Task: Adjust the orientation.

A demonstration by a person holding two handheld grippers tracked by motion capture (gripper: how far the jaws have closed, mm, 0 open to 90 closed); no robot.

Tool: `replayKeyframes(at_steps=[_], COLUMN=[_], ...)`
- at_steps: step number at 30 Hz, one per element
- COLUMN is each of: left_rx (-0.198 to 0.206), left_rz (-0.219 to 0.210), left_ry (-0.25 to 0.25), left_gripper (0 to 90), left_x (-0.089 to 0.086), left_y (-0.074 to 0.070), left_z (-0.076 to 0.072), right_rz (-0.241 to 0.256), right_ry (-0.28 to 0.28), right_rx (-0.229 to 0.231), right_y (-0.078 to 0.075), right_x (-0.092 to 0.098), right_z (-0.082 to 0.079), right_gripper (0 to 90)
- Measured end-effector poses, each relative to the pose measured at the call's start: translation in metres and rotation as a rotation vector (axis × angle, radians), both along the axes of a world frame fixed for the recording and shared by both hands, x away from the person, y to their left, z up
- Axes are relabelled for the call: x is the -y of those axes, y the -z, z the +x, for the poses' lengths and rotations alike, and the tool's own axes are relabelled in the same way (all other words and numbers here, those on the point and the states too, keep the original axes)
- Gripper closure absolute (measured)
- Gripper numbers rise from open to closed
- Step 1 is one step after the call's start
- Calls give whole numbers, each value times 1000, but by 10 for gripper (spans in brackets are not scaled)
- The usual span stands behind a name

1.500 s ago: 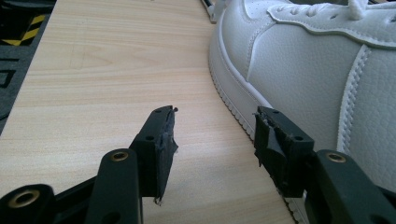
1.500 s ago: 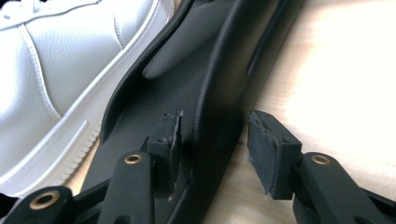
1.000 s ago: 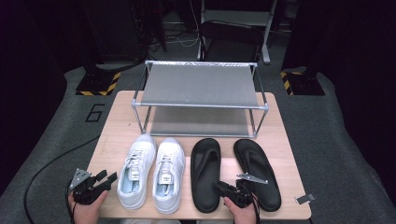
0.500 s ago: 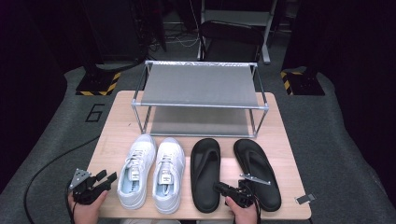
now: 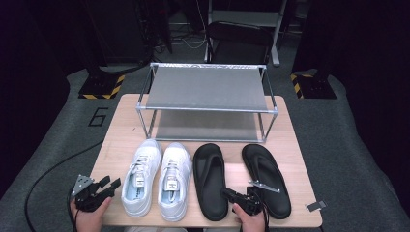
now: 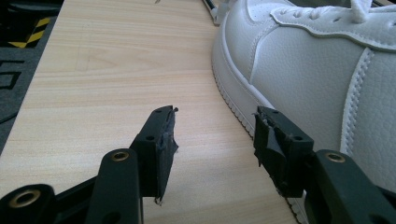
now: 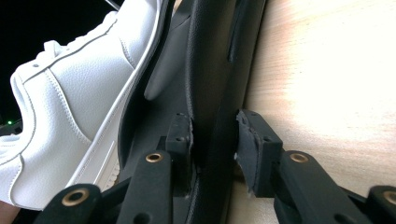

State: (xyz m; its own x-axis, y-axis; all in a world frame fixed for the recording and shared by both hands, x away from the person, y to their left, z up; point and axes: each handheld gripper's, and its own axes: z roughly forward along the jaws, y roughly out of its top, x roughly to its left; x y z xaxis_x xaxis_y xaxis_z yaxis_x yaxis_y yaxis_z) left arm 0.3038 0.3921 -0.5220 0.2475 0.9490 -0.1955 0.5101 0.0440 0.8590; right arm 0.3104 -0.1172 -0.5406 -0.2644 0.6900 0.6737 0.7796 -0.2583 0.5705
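Lower centre: our right gripper (image 7: 214, 140) straddles the left black sandal (image 7: 210, 70) edge, jaws narrowly apart, to lift it | lower left: left gripper (image 6: 212, 140) gapes wide beside the white sneaker (image 6: 317, 70).

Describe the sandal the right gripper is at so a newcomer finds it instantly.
In front of the metal shoe rack, four shoes line the wooden table. The left black sandal lies third from the left, beside the white sneakers. Unlike its twin, its rim sits between the right gripper jaws.

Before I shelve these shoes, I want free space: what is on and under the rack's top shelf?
The top shelf looks bare. Under it the lower shelf shows nothing on its visible front part; its back strip is covered by the top shelf.
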Motion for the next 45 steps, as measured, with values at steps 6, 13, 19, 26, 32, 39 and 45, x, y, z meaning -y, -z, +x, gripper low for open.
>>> replayKeyframes(at_steps=[6, 13, 19, 26, 32, 39, 45], left_rx=[-1, -1, -3, -2, -1, -1, 1], left_rz=[2, 3, 4, 5, 5, 4, 2], left_ry=[0, -2, -3, -4, -3, -2, -3], left_gripper=[480, 480, 481, 481, 480, 480, 480], left_x=[0, 0, 0, 0, 0, 0, 0], left_y=[0, 0, 0, 0, 0, 0, 0], left_z=[0, 0, 0, 0, 0, 0, 0], right_rz=[12, 24, 38, 46, 45, 47, 49], right_ry=[15, 30, 42, 48, 64, 81, 91], right_rx=[-4, 2, 13, 25, 36, 69, 79], right_y=[-1, -1, -5, -7, -12, -21, -29], right_x=[2, 5, 7, 9, 11, 16, 15], right_z=[-2, -4, -6, -6, -7, -2, 6], right_gripper=[677, 678, 679, 679, 679, 679, 678])
